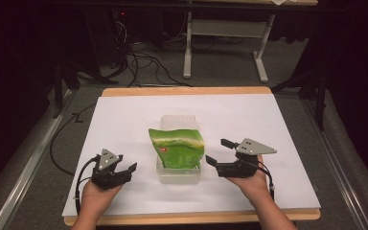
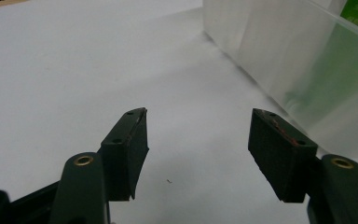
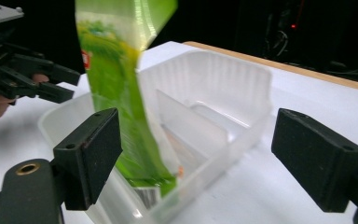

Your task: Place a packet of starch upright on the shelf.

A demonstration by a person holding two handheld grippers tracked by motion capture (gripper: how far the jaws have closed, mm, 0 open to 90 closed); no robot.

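Standing upright in the near compartment of a clear plastic container, a green pouch rises well above the rim on the white table, while the far compartment beyond the divider looks empty. Flanking the container, the left gripper and right gripper each rest with jaws spread wide, holding nothing and apart from the container

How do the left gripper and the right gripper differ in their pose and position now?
The left gripper is to the left of the clear plastic container, low over the white table; the right gripper is to its right and held higher. Left's jaws face the container's wall, right's the green bag. Both are open and hold nothing.
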